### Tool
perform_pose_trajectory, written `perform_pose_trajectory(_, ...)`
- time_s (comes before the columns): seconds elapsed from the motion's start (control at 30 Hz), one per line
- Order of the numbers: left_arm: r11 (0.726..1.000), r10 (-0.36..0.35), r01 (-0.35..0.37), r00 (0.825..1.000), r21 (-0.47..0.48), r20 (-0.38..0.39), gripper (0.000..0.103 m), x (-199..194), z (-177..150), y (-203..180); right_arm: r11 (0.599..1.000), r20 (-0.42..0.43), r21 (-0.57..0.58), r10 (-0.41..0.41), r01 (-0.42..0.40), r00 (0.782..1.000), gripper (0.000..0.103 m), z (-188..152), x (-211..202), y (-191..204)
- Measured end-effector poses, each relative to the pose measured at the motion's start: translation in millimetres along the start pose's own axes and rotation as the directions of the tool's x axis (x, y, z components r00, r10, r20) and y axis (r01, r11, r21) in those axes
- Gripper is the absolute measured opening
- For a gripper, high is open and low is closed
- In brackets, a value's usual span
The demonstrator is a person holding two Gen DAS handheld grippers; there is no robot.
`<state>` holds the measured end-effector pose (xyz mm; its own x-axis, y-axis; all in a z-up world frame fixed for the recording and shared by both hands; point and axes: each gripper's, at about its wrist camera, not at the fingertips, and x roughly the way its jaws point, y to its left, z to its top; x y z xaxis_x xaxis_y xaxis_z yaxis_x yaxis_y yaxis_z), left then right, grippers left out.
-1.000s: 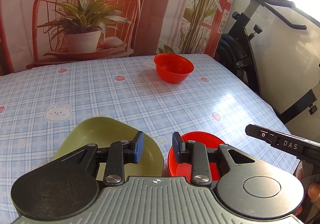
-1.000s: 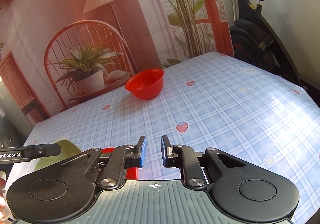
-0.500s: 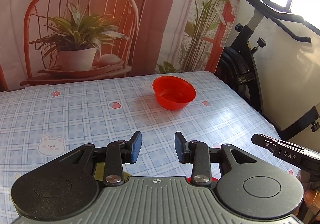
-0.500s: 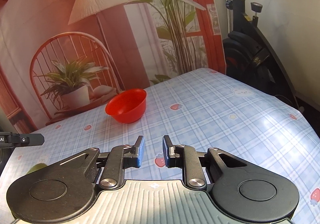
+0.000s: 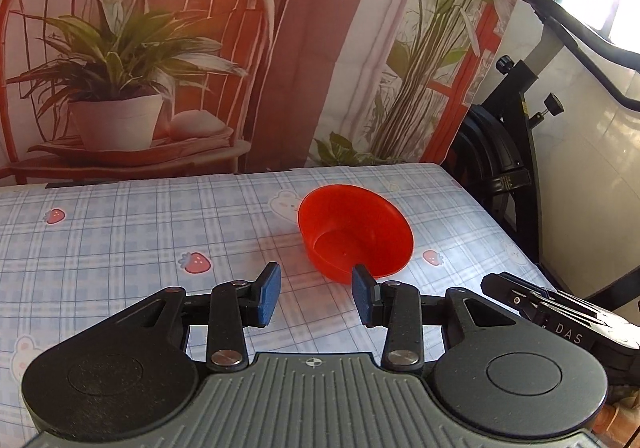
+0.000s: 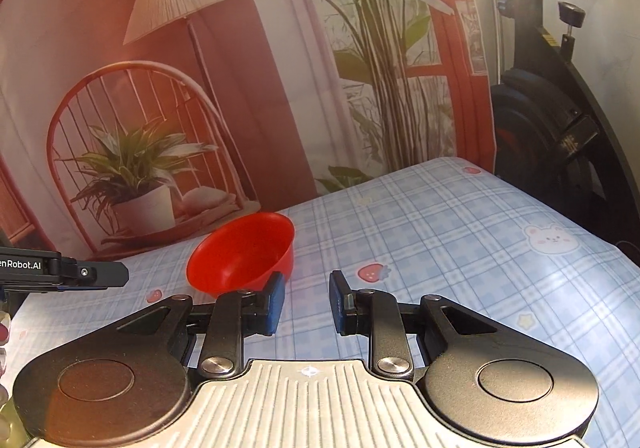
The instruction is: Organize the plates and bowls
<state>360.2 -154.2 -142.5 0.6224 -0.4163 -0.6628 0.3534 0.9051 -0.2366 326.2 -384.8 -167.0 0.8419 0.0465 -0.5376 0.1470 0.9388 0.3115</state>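
A red bowl (image 5: 355, 232) stands upright on the blue checked tablecloth near the far right corner of the table; it also shows in the right wrist view (image 6: 243, 254). My left gripper (image 5: 316, 298) is open and empty, just short of the bowl, with its right fingertip at the bowl's near side. My right gripper (image 6: 306, 302) is open and empty, to the right of the bowl, with its left fingertip close to the bowl's near edge. The green and red plates are out of view.
The table (image 5: 120, 248) ends at a printed backdrop (image 5: 280, 47) at the back. An exercise bike (image 5: 516, 151) stands past the right edge. The right gripper's body (image 5: 560, 320) shows low right in the left view.
Both grippers have moved forward toward the red bowl, which now looks larger and closer. The green plate and red plate have dropped out of view below the left gripper. Both stay open.
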Motion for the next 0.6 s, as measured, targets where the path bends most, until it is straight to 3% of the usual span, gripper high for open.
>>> perform_pose_trajectory(0.3, 0.999, -0.016, 0.014, 0.998, -0.029, -0.059, 0.041, 47, 14, 0, 0.995, 0.007, 0.061, 0.081, -0.081, 0.997, 0.026, 15, 58, 0)
perform_pose_trajectory(0.6, 0.997, -0.036, 0.029, 0.993, -0.065, -0.112, 0.041, 80, 15, 7, 0.993, -0.037, 0.076, 0.091, -0.088, 0.995, 0.026, 11, 88, 5)
